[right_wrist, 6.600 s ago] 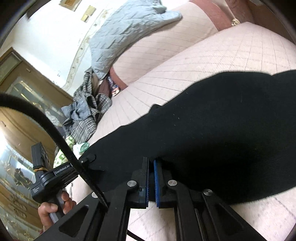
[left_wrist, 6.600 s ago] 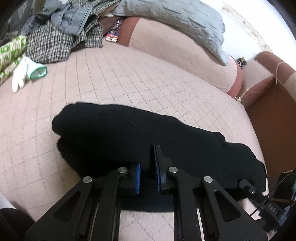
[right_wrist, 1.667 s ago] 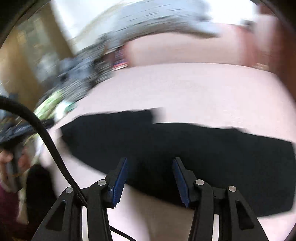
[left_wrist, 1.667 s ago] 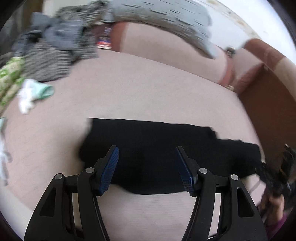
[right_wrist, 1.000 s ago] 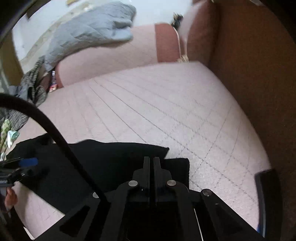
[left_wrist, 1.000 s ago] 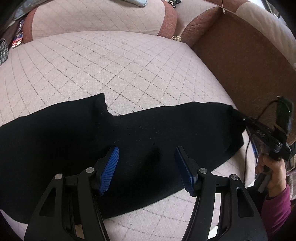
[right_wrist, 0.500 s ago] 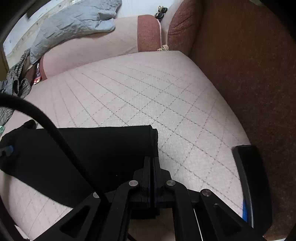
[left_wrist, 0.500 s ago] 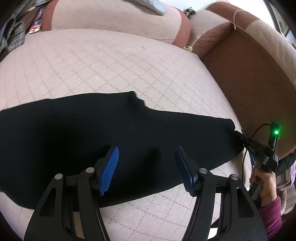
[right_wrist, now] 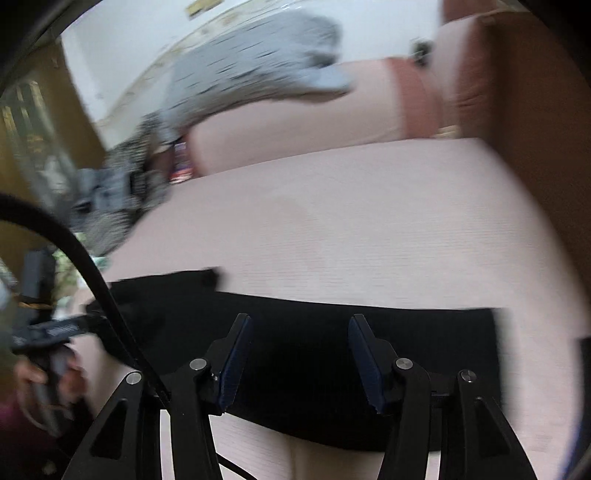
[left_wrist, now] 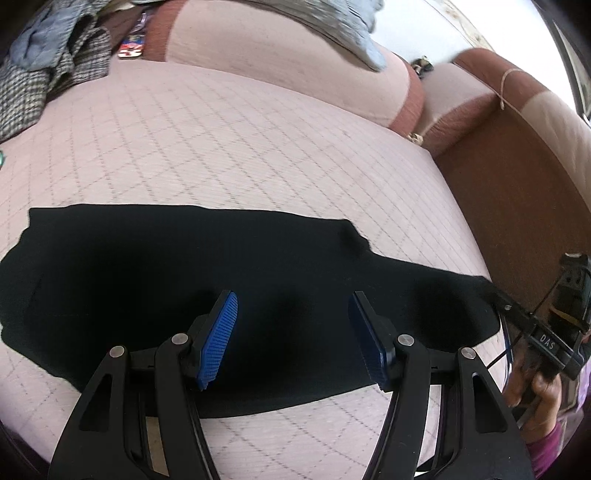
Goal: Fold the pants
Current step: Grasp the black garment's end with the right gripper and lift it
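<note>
While the black pants [left_wrist: 207, 280] lie flat in a long band across the front part of the quilted pink sofa seat [left_wrist: 229, 147], both grippers hang above them with nothing between their fingers. Left gripper [left_wrist: 291, 332]: jaws set wide, blue pads clear of the cloth, pointing down over the middle of the band. Right gripper [right_wrist: 299, 354]: jaws partway apart, having just been opening; no fabric pinched, the pants only showing dark behind the gap. Right wrist view is smeared with motion blur, so fine detail is lost. In the left wrist view the pants' far edge has a small step where one layer ends, and the right end of the band reaches close to the seat's corner, where the right gripper's tip meets the cloth edge; contact cannot be told. A hand [left_wrist: 532, 373] in a purple sleeve grips that tool's handle. Heaped checked and grey clothes [left_wrist: 44, 74] sit at the seat's back left. A grey quilted blanket [left_wrist: 343, 29] drapes over the backrest.
</note>
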